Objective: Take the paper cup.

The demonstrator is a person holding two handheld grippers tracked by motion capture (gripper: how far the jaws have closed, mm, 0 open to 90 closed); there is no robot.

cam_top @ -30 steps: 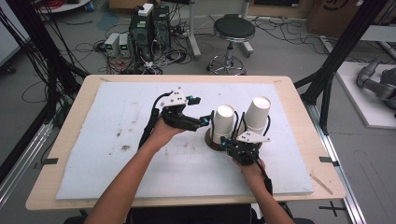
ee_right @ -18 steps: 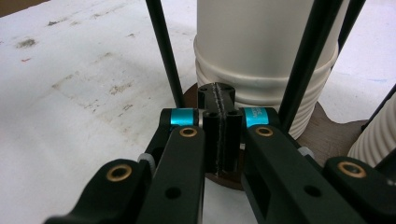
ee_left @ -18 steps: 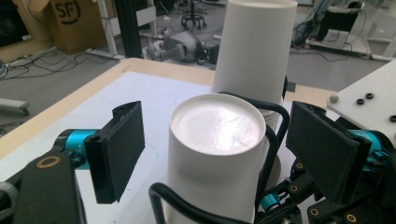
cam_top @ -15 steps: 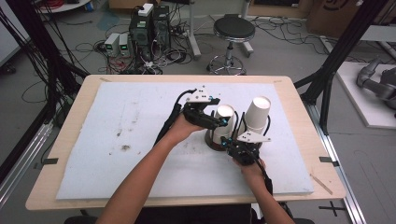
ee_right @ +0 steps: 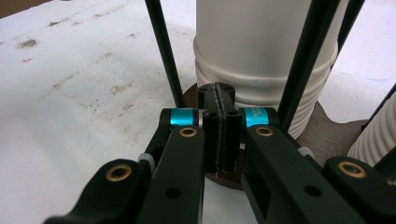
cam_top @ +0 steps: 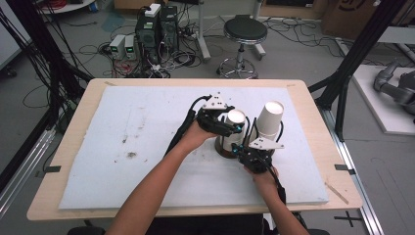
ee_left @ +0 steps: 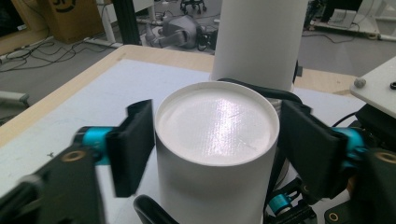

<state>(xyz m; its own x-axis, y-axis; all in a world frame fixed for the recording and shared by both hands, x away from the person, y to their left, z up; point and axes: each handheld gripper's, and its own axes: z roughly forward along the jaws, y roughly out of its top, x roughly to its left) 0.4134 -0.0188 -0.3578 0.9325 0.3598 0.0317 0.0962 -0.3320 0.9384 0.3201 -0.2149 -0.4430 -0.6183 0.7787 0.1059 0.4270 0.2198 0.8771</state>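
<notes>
Since the earlier frame, the left hand-held gripper (cam_top: 234,128) has travelled rightward across the white mat (cam_top: 122,147) to the inverted white cup (cam_top: 235,117), and its jaws have just been closing with that cup between them. In the left gripper view the black pads (ee_left: 135,147) flank the cup's flat upturned bottom (ee_left: 217,122); a sliver of gap seems to remain on each side, so contact is not yet certain. This cup stands upright, long axis vertical, on a brown base (cam_top: 226,152) near the desk's (cam_top: 63,122) centre, directly ahead of the left jaws. Just right of it, a second, taller white cup (cam_top: 270,117) stands a little farther away. The right hand-held gripper (cam_top: 244,149), jaws pressed together on the base's near edge (ee_right: 218,179), sits at the near right, steadying it.
</notes>
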